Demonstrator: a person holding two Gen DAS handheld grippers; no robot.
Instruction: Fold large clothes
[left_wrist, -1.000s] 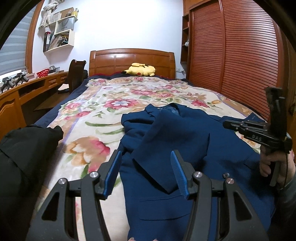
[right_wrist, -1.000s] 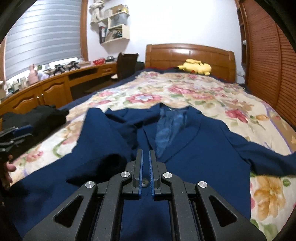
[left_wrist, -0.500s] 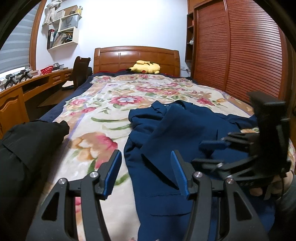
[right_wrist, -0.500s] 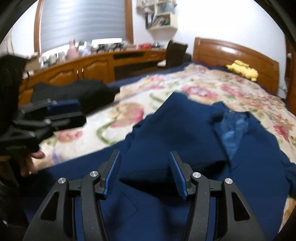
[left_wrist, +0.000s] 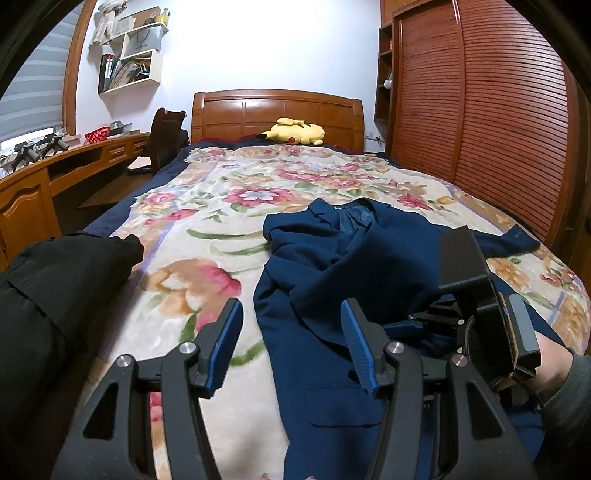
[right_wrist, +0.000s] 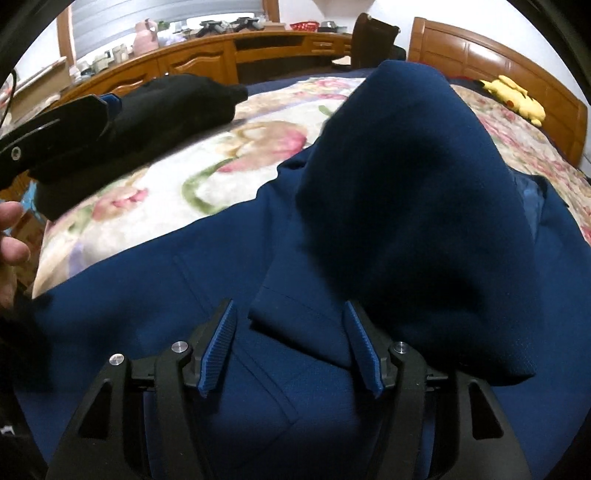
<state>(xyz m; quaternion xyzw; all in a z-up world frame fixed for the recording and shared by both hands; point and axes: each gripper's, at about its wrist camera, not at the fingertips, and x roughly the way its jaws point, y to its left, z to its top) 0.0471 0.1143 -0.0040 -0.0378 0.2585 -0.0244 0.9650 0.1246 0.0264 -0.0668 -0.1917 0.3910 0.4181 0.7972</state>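
Observation:
A dark blue suit jacket (left_wrist: 354, 258) lies on the flowered bedspread (left_wrist: 207, 236), collar toward the headboard. One side is folded over onto its front and humps up (right_wrist: 406, 177). My right gripper (right_wrist: 291, 339) is low over the jacket and its jaws are opening. A corner of the folded cloth lies between the blue pads (right_wrist: 221, 332), which do not press on it. The same right gripper (left_wrist: 410, 321) shows in the left wrist view, held by a hand. My left gripper (left_wrist: 291, 332) hovers open and holds nothing, over the jacket's left edge.
A black garment (left_wrist: 55, 280) lies heaped on the bed's left edge. A yellow plush toy (left_wrist: 293, 131) rests by the wooden headboard (left_wrist: 277, 110). A wooden desk (left_wrist: 44, 177) and chair run along the left, and a slatted wardrobe (left_wrist: 480, 110) along the right.
My right gripper went from shut to open, sank toward the jacket and swung left. The jacket's flap now lies folded over. The left gripper has barely moved.

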